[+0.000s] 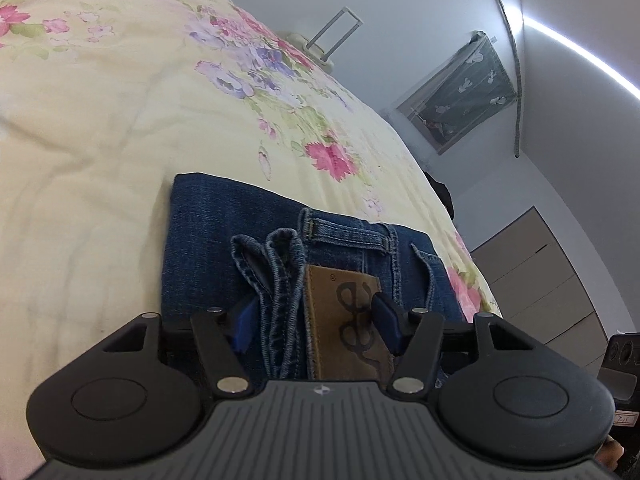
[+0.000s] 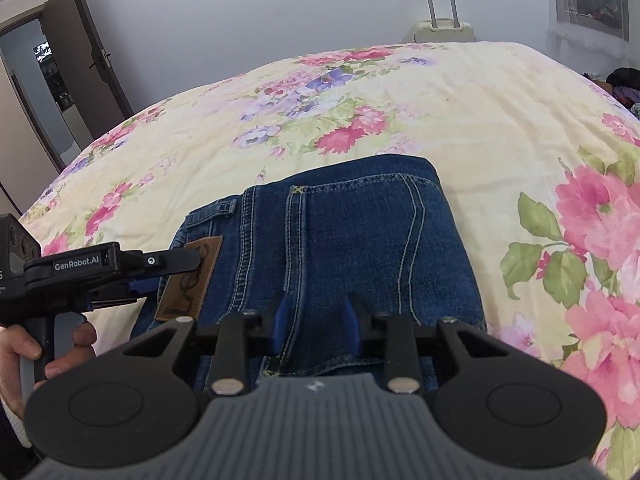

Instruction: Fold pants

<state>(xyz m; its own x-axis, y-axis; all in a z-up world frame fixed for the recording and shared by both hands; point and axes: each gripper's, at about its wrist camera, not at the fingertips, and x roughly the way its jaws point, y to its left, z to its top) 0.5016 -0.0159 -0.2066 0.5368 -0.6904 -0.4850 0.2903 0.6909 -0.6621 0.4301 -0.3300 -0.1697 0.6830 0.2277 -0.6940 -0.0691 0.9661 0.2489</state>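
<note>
The blue jeans [image 2: 340, 232] lie folded into a compact stack on the floral bedspread [image 2: 400, 92], back pocket and brown leather patch [image 2: 192, 280] facing up. In the left wrist view the jeans [image 1: 208, 232] show leg hems and the patch [image 1: 344, 320] on top. My left gripper [image 1: 312, 320] is open, its blue fingers either side of the hems and patch at the stack's edge; it also shows in the right wrist view [image 2: 160, 268]. My right gripper [image 2: 316, 316] is open, fingers low over the near edge of the stack.
A cream suitcase [image 2: 442, 28] stands behind the bed against the grey wall. A dark door [image 2: 80, 48] is open at the left. A curtained window [image 1: 460, 92] and drawers [image 1: 560, 280] are at the right in the left wrist view.
</note>
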